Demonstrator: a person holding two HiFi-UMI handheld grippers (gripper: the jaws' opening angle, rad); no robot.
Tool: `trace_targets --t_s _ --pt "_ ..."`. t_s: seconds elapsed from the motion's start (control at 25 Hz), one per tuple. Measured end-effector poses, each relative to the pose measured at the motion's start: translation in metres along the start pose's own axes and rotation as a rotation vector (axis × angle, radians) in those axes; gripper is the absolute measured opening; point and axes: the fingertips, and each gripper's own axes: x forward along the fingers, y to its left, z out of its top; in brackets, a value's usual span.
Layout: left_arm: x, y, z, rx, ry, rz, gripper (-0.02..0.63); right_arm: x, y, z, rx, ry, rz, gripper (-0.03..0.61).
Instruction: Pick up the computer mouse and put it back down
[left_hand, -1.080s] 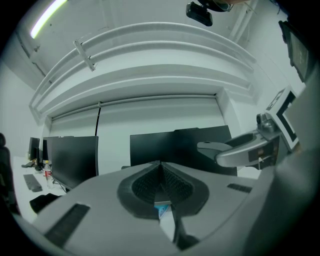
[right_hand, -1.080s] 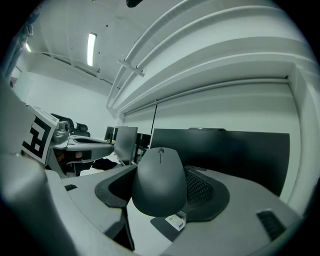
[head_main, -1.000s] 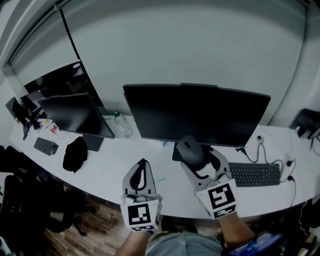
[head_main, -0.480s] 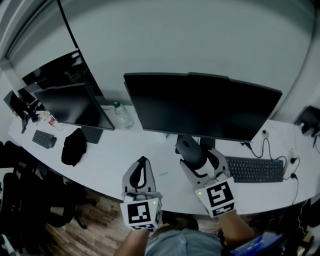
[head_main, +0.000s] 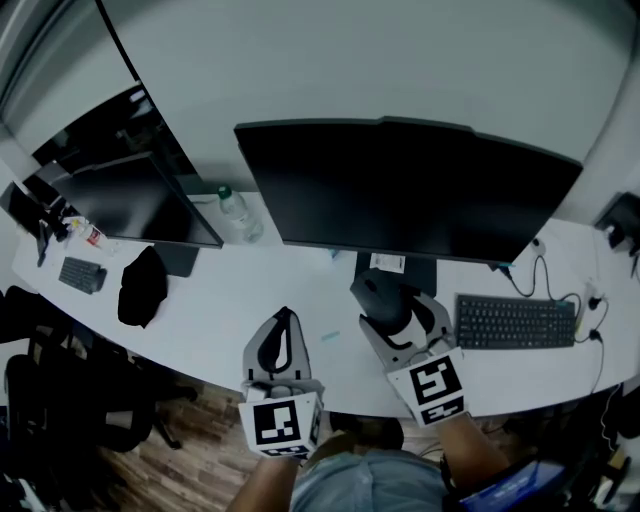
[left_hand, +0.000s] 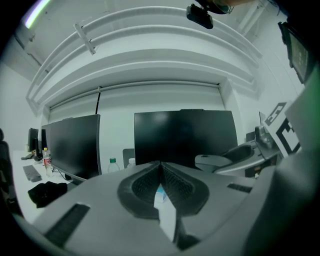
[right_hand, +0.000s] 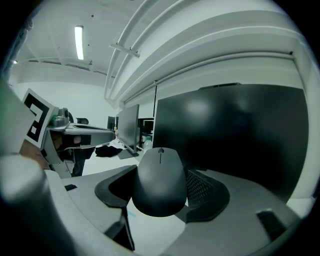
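Note:
A black computer mouse (head_main: 381, 298) sits between the jaws of my right gripper (head_main: 386, 306), which is shut on its sides. It hangs a little above the white desk (head_main: 240, 305), in front of the big monitor's foot. In the right gripper view the mouse (right_hand: 160, 180) fills the middle, with pale desk showing under it. My left gripper (head_main: 284, 322) is to the left of it, shut and empty, its jaws meeting in a point (left_hand: 160, 167). The left gripper view also shows the mouse (left_hand: 212, 161) held at the right.
A large dark monitor (head_main: 400, 190) stands behind the mouse, a second monitor (head_main: 140, 200) at the left. A black keyboard (head_main: 515, 322) lies at the right with cables beyond it. A water bottle (head_main: 238, 215), a black cloth (head_main: 140, 285) and a small keyboard (head_main: 80, 273) lie at the left.
My right gripper has come down toward the desk with the mouse still in it. The left gripper has sunk a little too and stays shut.

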Motion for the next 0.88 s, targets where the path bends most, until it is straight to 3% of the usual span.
trace_targets --t_s 0.88 --pt "0.022 0.015 -0.04 -0.007 0.097 -0.047 0.008 0.031 0.015 -0.068 0.071 0.144 -0.007 0.302"
